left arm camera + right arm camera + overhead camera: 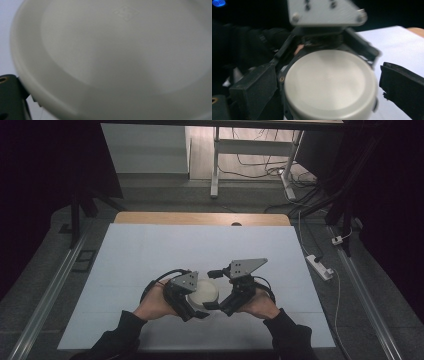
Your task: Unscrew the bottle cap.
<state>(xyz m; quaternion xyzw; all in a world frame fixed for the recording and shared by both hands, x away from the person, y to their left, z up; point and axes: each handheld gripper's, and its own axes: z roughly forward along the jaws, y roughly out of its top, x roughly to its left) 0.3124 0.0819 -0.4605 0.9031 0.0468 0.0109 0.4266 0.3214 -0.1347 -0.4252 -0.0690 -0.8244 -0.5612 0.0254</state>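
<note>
High view: we hold the white round container [202,292] between the left gripper [192,307] and the right gripper [220,304]. Our right gripper's jaws stand apart around it. We cannot tell the left gripper's state.

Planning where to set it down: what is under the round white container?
The round white container sits over the white table cover, between the left gripper and right gripper. Its underside and contents are hidden.

White-covered table [150,260] with a round white container [204,292].
</note>
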